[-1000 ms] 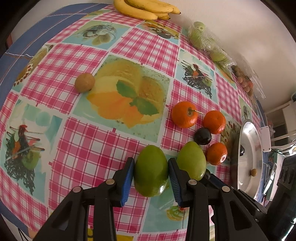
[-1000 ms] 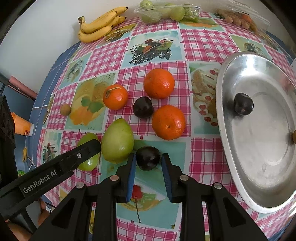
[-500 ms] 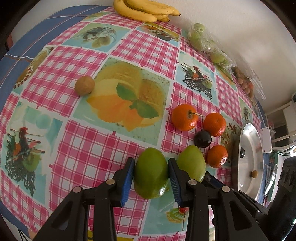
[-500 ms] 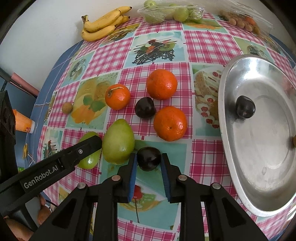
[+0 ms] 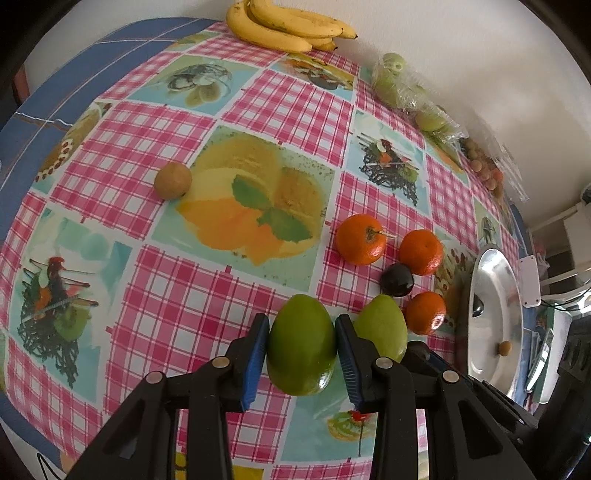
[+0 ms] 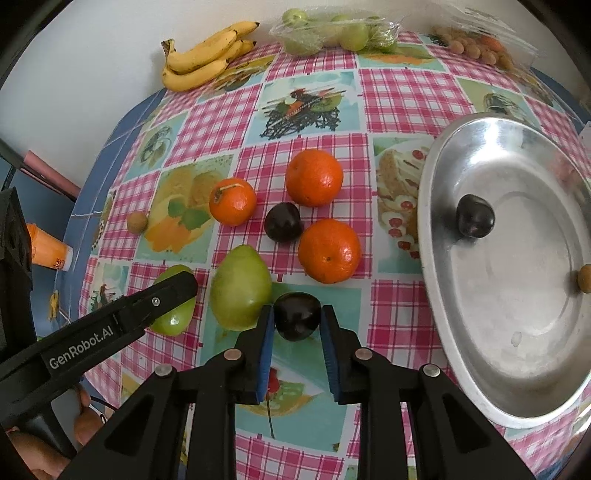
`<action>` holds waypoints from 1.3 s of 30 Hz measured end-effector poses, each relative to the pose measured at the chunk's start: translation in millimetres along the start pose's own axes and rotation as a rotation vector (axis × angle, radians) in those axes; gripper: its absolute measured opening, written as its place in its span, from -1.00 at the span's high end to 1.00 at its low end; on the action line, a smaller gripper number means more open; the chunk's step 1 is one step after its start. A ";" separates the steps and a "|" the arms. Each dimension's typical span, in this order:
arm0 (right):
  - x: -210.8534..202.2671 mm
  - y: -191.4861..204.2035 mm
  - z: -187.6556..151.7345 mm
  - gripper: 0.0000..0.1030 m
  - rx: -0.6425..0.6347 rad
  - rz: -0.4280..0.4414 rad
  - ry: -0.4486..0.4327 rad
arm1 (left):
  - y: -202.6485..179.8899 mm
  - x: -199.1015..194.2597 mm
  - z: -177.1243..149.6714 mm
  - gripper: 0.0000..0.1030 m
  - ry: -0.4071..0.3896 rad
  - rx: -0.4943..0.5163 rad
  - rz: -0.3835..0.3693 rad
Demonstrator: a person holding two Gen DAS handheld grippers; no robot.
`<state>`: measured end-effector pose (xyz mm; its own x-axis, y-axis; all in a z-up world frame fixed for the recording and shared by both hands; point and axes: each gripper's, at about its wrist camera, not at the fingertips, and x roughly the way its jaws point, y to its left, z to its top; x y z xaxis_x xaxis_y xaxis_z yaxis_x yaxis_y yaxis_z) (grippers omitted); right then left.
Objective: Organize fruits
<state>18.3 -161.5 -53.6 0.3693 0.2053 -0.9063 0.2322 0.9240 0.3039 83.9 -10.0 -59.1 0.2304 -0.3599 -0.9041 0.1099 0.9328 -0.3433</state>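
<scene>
Pinching a dark plum (image 6: 297, 316) with our right tool (image 6: 297, 325), both blue pads tight on its sides; the plum sits low on the desk (image 6: 399, 325), just right of a pale green mango (image 6: 241, 288). Our left tool (image 5: 301, 349) is clamped on a second, darker green mango (image 5: 302, 345), pads pressed to both flanks; in the right view one black finger of that tool crosses over this mango. The two mangoes lie side by side, near each other, and the right view shows a strip of desk between them. Behind them: another dark plum (image 6: 283, 222) ringed by three oranges, one with a stem (image 6: 232, 201), one at the back (image 6: 314, 177), one at the front (image 6: 328, 250); the plum touches or nearly touches the front one. To the right stands an oval metal tray (image 6: 436, 295) holding a third dark plum (image 6: 474, 216) near its left wall and a small brown fruit (image 6: 584, 278) at the right edge. A similar small brown fruit (image 5: 173, 181) sits alone on the left part of the desk, well apart from the cluster. Along the far wall: a banana bunch (image 6: 201, 55), a bag of green fruit (image 6: 332, 33), a bag of small brown fruit (image 6: 480, 48). Checked pink cloth with fruit prints covers the desk.
</scene>
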 end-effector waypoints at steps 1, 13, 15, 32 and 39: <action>-2.1 -0.2 0.0 0.50 0.002 0.001 -0.005 | -0.5 -2.6 -0.3 0.24 -0.004 0.000 -0.001; -37.3 -2.0 -1.5 0.50 0.011 0.014 -0.072 | -18.8 -34.1 -3.3 0.24 -0.061 0.025 -0.015; -42.3 -4.1 -1.8 0.50 0.015 0.012 -0.081 | -22.7 -36.1 -4.6 0.24 -0.063 0.029 -0.015; -78.0 -81.8 -9.9 0.50 0.167 -0.023 -0.134 | -79.9 -27.9 -17.3 0.24 -0.048 0.109 -0.054; -96.4 -135.2 -20.4 0.50 0.283 -0.067 -0.162 | -123.4 -20.7 -33.7 0.24 -0.034 0.209 -0.081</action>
<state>-67.1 -299.6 -13.3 0.4775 0.0719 -0.8757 0.4933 0.8028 0.3349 33.1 -117.0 -6.6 0.2447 -0.4371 -0.8655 0.3261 0.8777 -0.3511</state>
